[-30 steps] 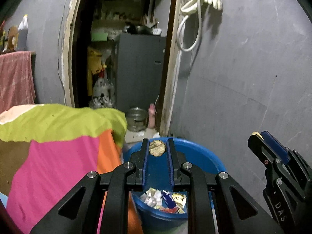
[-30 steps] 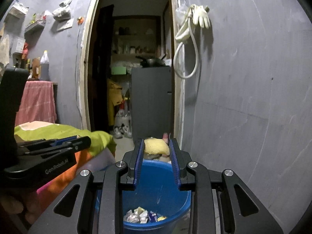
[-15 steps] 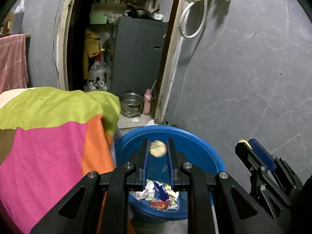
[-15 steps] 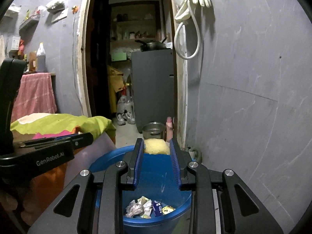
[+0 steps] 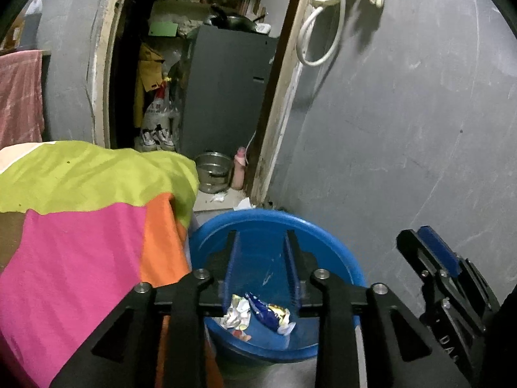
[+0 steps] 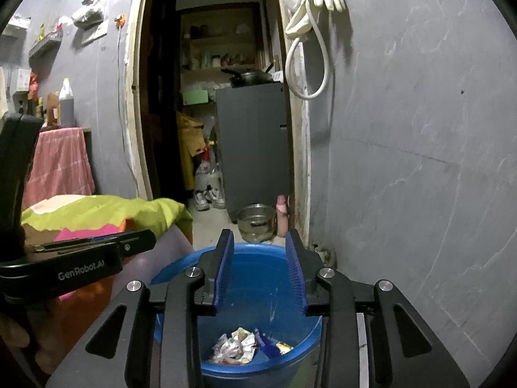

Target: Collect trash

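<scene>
A blue bucket [image 5: 274,215] stands on the floor beside the bed, with several crumpled wrappers [image 5: 258,313] at its bottom. My left gripper [image 5: 261,237] hangs over the bucket's mouth; its jaws are opening and nothing is between them. My right gripper [image 6: 260,236] is over the same bucket [image 6: 181,266], jaws also opening and empty, with the wrappers [image 6: 245,344] below. The right gripper [image 5: 433,252] shows at the right edge of the left wrist view. In the right wrist view, the left gripper [image 6: 97,242] shows at the left.
A bedspread [image 5: 80,226] in green, pink and orange lies left of the bucket. A grey wall [image 5: 404,145] rises close on the right. Behind the bucket, a steel pot [image 5: 211,174] and a pink bottle [image 5: 239,171] stand at a doorway, with a grey cabinet [image 6: 252,148] beyond.
Each gripper held a yellowish lump between its pads; both jaws have spread and the lumps are gone from between them. The left wrist view tilted down over the bucket.
</scene>
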Motion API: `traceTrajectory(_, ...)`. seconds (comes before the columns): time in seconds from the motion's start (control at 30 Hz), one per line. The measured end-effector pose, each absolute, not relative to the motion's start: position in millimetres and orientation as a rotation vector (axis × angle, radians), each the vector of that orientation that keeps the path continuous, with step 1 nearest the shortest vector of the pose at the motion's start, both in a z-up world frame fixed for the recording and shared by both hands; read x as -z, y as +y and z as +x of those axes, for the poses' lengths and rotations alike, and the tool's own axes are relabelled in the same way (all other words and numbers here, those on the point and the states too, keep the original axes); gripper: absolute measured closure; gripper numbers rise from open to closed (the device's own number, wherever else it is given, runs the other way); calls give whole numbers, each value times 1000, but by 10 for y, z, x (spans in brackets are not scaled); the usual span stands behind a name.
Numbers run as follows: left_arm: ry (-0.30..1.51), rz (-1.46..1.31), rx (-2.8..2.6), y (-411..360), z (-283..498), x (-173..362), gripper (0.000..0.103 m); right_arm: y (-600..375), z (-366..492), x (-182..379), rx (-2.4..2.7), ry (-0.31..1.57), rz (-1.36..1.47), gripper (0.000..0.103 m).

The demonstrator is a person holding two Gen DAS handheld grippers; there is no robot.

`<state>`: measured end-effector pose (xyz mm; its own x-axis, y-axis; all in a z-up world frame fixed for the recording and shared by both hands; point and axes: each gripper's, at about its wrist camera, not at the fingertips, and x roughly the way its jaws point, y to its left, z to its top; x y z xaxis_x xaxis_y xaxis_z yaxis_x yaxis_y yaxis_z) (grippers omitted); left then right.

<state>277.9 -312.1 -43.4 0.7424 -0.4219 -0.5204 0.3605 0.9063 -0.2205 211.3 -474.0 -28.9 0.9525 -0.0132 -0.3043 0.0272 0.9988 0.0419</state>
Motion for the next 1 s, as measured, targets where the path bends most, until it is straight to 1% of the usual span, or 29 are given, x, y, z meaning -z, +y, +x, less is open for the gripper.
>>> traceTrajectory(0.1, 575, -121, 424, -3053, 2741, 333, 75, -4748, 2057, 169, 29, 281, 43, 67)
traceTrajectory(0.17, 552, -138, 416, -2967, 2709, 243, 68, -4750, 2024, 89, 33, 265, 37, 65)
traceTrajectory(0.23, 529, -150, 411, -2902, 2679, 153, 63, -4743, 1978, 7, 37, 246, 34, 57)
traceTrajectory(0.3, 514, -154, 408, -2846, 2642, 62, 60, -4726, 1931, -85, 39, 227, 27, 54)
traceTrajectory(0.37, 499, -159, 406, -2812, 2610, -26, 51, -4697, 1897, -165, 40, 216, 19, 53)
traceTrajectory(0.4, 485, -166, 406, -2770, 2577, -76, 45, -4681, 1872, -209, 38, 209, 16, 51)
traceTrajectory(0.43, 472, -170, 406, -2738, 2542, -116, 42, -4663, 1848, -250, 39, 202, 13, 49)
traceTrajectory(0.5, 457, -172, 409, -2700, 2479, -185, 40, -4621, 1798, -328, 40, 191, 5, 48)
traceTrajectory(0.57, 440, -171, 414, -2635, 2399, -273, 34, -4593, 1736, -402, 42, 180, 1, 46)
traceTrajectory(0.6, 428, -174, 414, -2599, 2357, -316, 28, -4581, 1706, -435, 42, 174, 2, 41)
traceTrajectory(0.63, 415, -181, 415, -2553, 2313, -362, 24, -4569, 1666, -476, 42, 164, 7, 34)
traceTrajectory(0.8, 374, -190, 428, -2379, 2104, -553, 22, -4484, 1474, -639, 41, 126, 11, 24)
traceTrajectory(0.9, 341, -196, 421, -2268, 1974, -646, 5, -4417, 1341, -728, 36, 99, 19, 18)
traceTrajectory(1.0, 298, -208, 415, -2149, 1826, -747, 5, -4356, 1226, -797, 28, 84, 22, 15)
